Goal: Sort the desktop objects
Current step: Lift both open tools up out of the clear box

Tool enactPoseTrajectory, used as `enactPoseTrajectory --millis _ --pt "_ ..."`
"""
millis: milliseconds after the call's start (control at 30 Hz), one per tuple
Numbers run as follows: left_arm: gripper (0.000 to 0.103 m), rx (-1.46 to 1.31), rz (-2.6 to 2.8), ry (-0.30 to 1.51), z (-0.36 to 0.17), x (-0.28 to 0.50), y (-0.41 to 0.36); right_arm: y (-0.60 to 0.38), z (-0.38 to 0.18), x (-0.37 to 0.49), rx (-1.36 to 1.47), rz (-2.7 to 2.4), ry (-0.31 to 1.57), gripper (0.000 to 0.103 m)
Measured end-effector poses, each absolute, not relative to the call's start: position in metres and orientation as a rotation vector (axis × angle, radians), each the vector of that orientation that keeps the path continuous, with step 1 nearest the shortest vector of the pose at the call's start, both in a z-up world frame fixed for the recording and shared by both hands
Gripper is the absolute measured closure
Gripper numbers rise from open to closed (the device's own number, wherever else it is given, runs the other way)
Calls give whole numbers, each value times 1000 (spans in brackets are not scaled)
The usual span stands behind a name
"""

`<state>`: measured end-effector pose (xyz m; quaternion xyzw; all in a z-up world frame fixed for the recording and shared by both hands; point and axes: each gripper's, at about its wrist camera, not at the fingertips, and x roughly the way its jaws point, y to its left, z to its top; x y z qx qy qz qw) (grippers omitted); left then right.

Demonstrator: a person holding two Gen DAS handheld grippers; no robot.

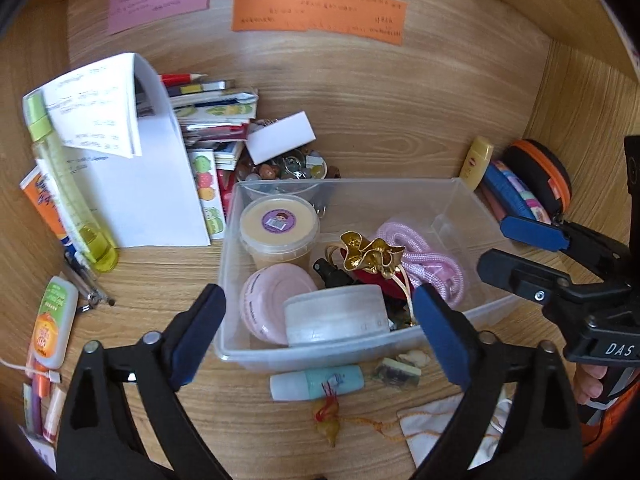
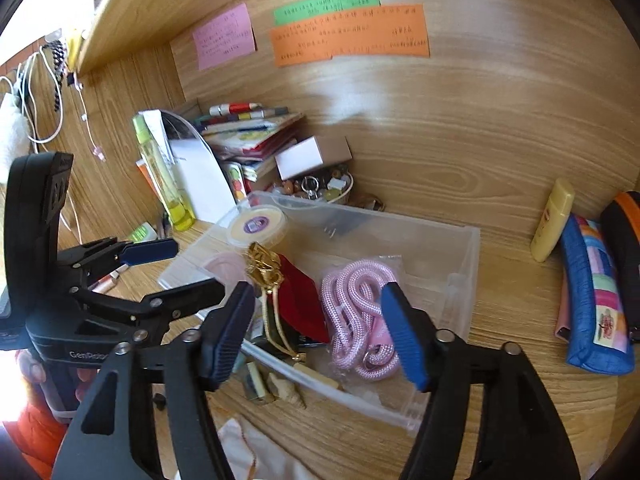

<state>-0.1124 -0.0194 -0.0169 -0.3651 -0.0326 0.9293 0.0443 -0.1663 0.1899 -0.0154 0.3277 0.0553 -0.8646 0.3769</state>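
A clear plastic bin (image 1: 472, 208) (image 2: 464, 248) stands on the wooden desk. It holds a yellow-lidded tub (image 1: 279, 216) (image 2: 256, 222), a pink round case (image 1: 276, 300), a frosted white jar (image 1: 336, 314), a gold ornament (image 1: 370, 254) (image 2: 264, 268) on a red pouch (image 2: 300, 300), and a pink rope (image 1: 424, 260) (image 2: 360, 300). My left gripper (image 1: 320, 336) is open and empty over the bin's near edge; it also shows in the right wrist view (image 2: 184, 268). My right gripper (image 2: 320, 332) is open and empty above the rope; it also shows in the left wrist view (image 1: 516, 252).
In front of the bin lie a teal tube (image 1: 316, 382), a shell charm (image 1: 328, 424), and a white cloth bag (image 1: 444, 428). To the left are a green bottle (image 1: 68, 188), white papers (image 1: 140, 184), books (image 1: 216, 112) and a trinket dish (image 1: 284, 168). To the right are a yellow tube (image 2: 552, 220), a blue pencil case (image 2: 592, 296) and an orange-trimmed case (image 1: 540, 176).
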Motion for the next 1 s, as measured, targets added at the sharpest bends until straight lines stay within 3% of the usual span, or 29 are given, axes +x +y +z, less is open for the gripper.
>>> enactPoseTrajectory --millis 100,233,1000 --pt "6 -1120 2840 -134 -15 -103 -24 193 -10 -157 824 -2229 146 34" --pt "6 -1137 2843 -175 -17 -90 -31 196 -6 -140 813 -2235 161 18" --pt "6 -1287 2851 -229 -65 -26 -60 220 -40 -85 911 -2275 130 13"
